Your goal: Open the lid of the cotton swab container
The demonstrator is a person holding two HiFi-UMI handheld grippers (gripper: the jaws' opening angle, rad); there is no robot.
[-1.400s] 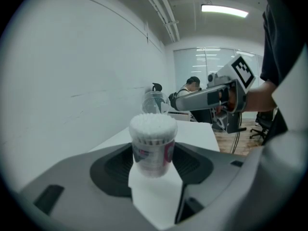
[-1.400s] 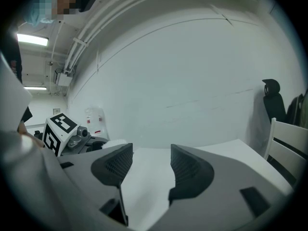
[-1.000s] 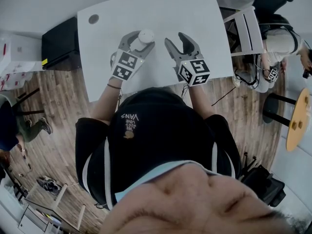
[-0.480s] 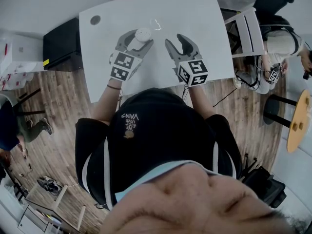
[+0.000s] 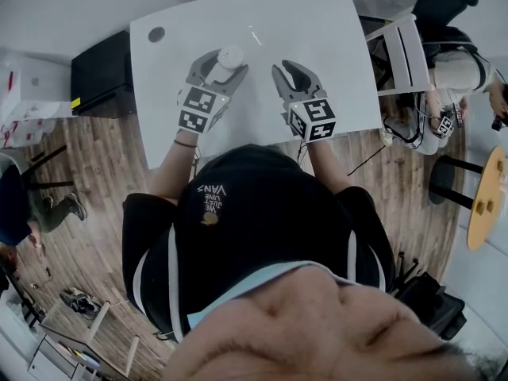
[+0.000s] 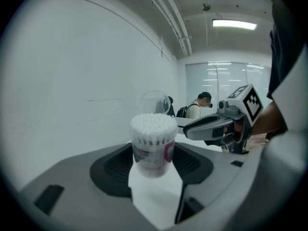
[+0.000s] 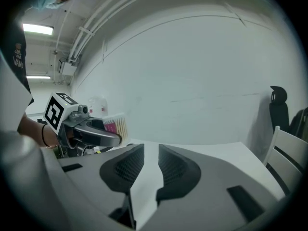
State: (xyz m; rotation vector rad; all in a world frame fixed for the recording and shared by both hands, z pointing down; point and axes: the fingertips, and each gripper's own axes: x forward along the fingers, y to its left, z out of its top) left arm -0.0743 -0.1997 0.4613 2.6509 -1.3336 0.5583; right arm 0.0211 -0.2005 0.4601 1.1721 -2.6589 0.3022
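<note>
While the left gripper (image 5: 222,68) reaches over the white table (image 5: 333,30) from the person's side, its jaws are clamped on the lower body of the cotton swab container (image 5: 231,56), one dark ribbed pad against each side. In the left gripper view the container (image 6: 153,148) stands upright between those pads, a clear cup with a pink and white label. Its top is uncovered, so the packed white heads of the swabs (image 6: 154,125) show. Just beyond it and a little to the right, the clear domed lid (image 6: 155,99) lies by itself on the table, apart from the container. The head view shows the lid (image 5: 254,36) as a faint glinting ring farther up the table, between the two grippers. Further right, the right gripper (image 5: 292,71) hangs over the table beside the left one, well apart from both lid and container. Its jaws have just been closing. In the right gripper view they stand close together with only a narrow slot of bare table between the pads, and nothing is held in them (image 7: 147,150). Past the table's right edge stands a white chair (image 5: 401,50).
</note>
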